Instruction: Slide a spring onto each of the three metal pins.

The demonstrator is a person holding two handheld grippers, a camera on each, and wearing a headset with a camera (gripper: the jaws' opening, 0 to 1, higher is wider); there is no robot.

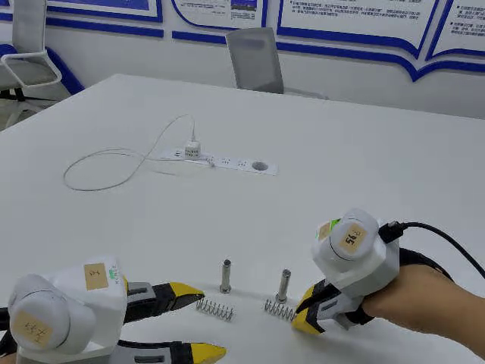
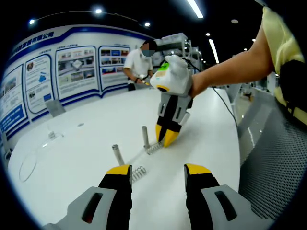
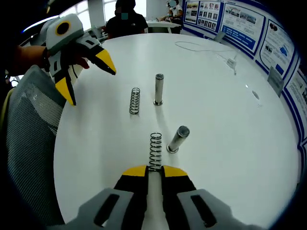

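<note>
Since the spring [image 3: 155,151] lies flat on the counter [image 3: 96,158] just beside its upright pin [image 3: 178,139], I judge it should be lifted by one end, lined up over the pin's top and lowered straight. The right gripper [image 3: 149,171] is pinched narrow on the spring's near end. The left gripper [image 2: 158,172] gapes wide and holds nothing, near the second spring [image 2: 138,173].

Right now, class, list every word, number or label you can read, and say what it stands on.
"56": sticker on the right gripper holding a spring.
Two stickers on the left gripper: marks too blurred to read.
Wall posters: print too small to read.
</note>
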